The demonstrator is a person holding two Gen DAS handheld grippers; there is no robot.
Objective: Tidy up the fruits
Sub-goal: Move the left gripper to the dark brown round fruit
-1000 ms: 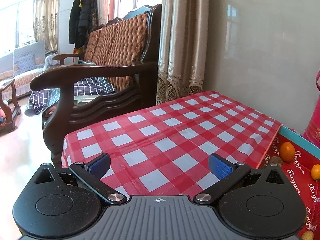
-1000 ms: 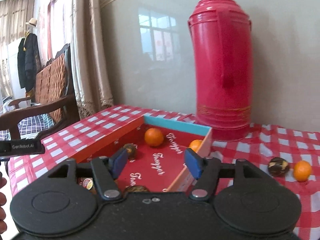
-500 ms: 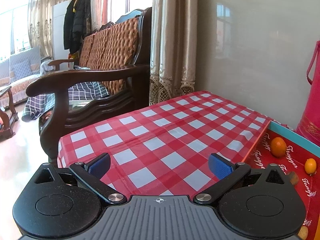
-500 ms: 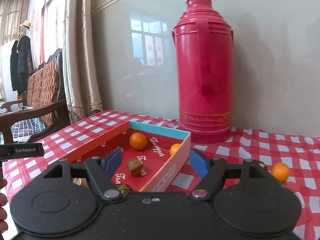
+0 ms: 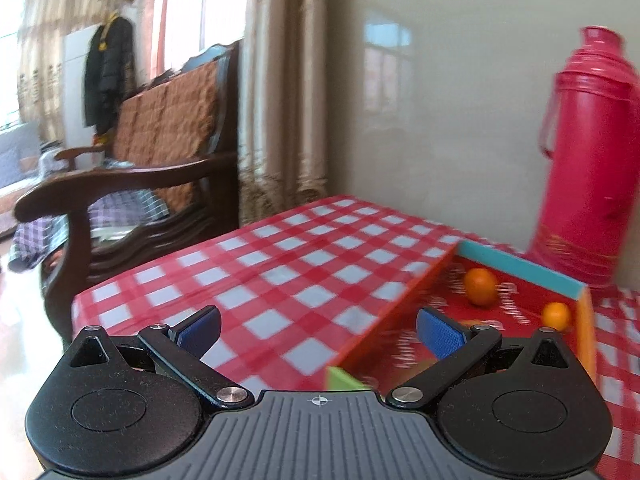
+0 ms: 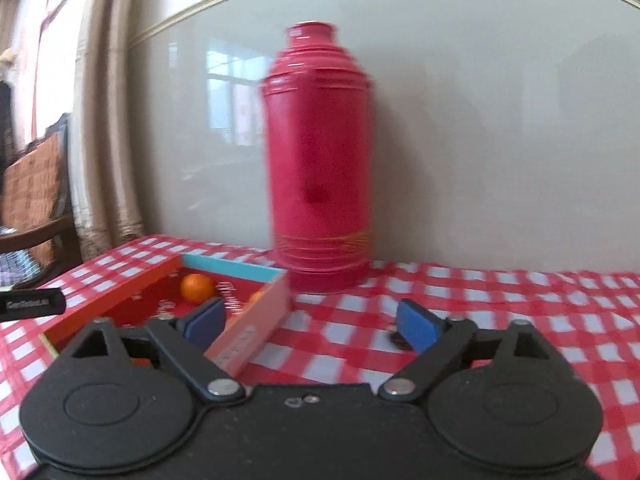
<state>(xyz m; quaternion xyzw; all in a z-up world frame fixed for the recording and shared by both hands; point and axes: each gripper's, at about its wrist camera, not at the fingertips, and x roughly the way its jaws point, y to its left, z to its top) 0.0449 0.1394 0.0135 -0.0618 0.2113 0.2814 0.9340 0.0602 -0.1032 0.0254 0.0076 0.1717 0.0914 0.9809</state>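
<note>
Empty and wide open, the right gripper (image 6: 310, 322) seeks loose fruit beyond its fingers, right of the shallow red cardboard box (image 6: 256, 326).

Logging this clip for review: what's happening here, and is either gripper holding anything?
A person holds two grippers over a checked tablecloth. Both the left gripper and right gripper are open and empty. Two oranges lie in the red box, in front of a red thermos. A dark fruit lies on the cloth, partly hidden behind the right gripper's finger.
</note>
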